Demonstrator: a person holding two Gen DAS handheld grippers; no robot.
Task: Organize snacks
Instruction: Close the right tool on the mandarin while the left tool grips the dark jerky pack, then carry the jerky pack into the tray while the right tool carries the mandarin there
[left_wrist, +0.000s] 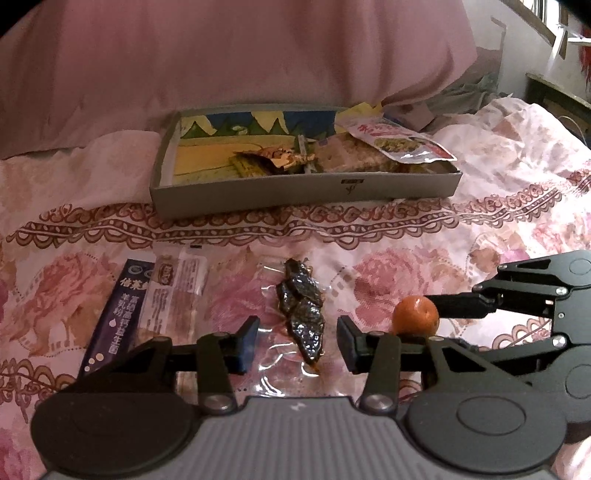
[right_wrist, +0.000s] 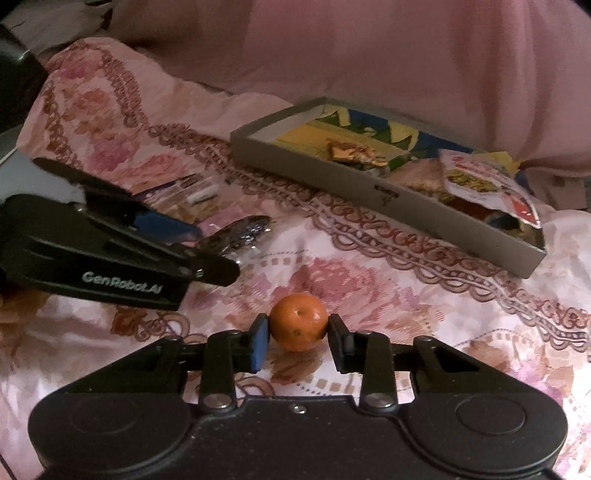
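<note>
A small orange tangerine (right_wrist: 298, 326) sits between the fingers of my right gripper (right_wrist: 298, 338), whose pads touch it on both sides; it also shows in the left wrist view (left_wrist: 415, 315). My left gripper (left_wrist: 297, 341) is open, its fingers on either side of a clear packet of dark dried snack (left_wrist: 303, 314) lying on the floral bedspread. A purple sachet (left_wrist: 114, 314) and a clear wrapped bar (left_wrist: 173, 295) lie to its left. A shallow grey box (left_wrist: 306, 192) farther back holds several snack packets, including a red and white pouch (left_wrist: 399, 142).
A pink pillow (left_wrist: 221, 55) rises behind the box. The bedspread (left_wrist: 480, 229) is creased and uneven. A dark object (right_wrist: 14, 81) stands at the bed's far left edge in the right wrist view. The two grippers are close together.
</note>
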